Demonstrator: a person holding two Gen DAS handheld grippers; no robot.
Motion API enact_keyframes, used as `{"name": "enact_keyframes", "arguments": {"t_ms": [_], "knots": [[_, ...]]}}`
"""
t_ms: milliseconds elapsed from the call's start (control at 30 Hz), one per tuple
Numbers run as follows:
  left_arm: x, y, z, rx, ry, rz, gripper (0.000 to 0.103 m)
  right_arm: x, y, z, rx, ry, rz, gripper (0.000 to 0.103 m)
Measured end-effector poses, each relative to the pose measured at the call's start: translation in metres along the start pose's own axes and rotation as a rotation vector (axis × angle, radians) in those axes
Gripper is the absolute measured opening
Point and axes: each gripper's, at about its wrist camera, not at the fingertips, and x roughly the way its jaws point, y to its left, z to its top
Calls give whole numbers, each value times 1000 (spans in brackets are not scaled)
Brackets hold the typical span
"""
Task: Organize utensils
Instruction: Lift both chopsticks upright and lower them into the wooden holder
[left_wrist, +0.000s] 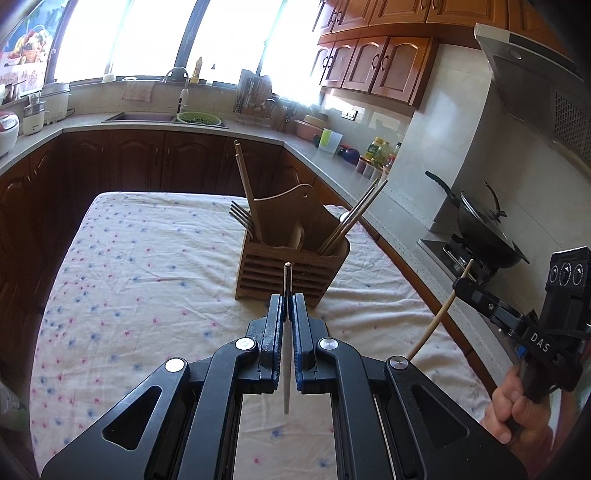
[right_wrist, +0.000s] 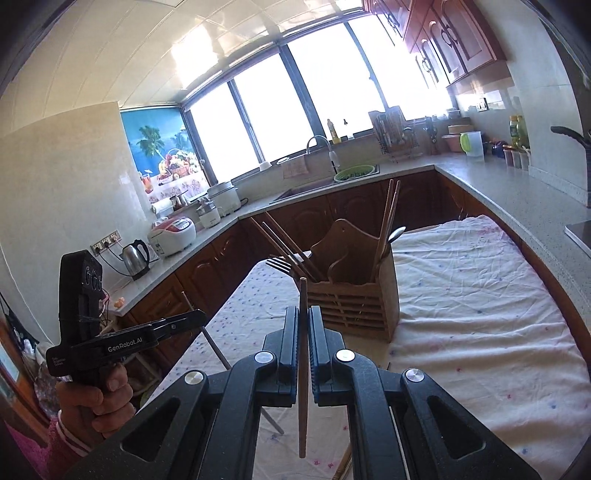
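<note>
Gripping one chopstick (left_wrist: 286, 332) in left jaws, another chopstick (right_wrist: 303, 354) in right, wooden holder (left_wrist: 291, 269) ahead, bare cloth (left_wrist: 140, 258) around.

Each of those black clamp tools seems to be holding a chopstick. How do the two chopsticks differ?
The left gripper holds a pale, silvery-grey chopstick, while the right gripper holds a brown wooden chopstick. The grey chopstick looks slimmer; the wooden chopstick looks thicker, with a blunt squared end. Both are pinched between closed fingers partway along their length, sticking out past both ends of the fingers, above the flowered tablecloth, short of the wooden utensil holder.
</note>
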Motion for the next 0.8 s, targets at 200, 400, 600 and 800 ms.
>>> {"name": "enact_keyframes", "arguments": {"t_ms": [200,400,600,800], "knots": [[1,-5,12,14,-21,-4,4,0,-4,13,4,-31,-6,5],[3,-7,26,26,-46,-2,4,3,-10,26,6,-61,-21,5],[4,-11,49,47,-91,3,4,9,-20,48,11,-108,-41,5],[5,-12,82,57,-156,15,4,15,-27,76,11,-177,-68,5]]}}
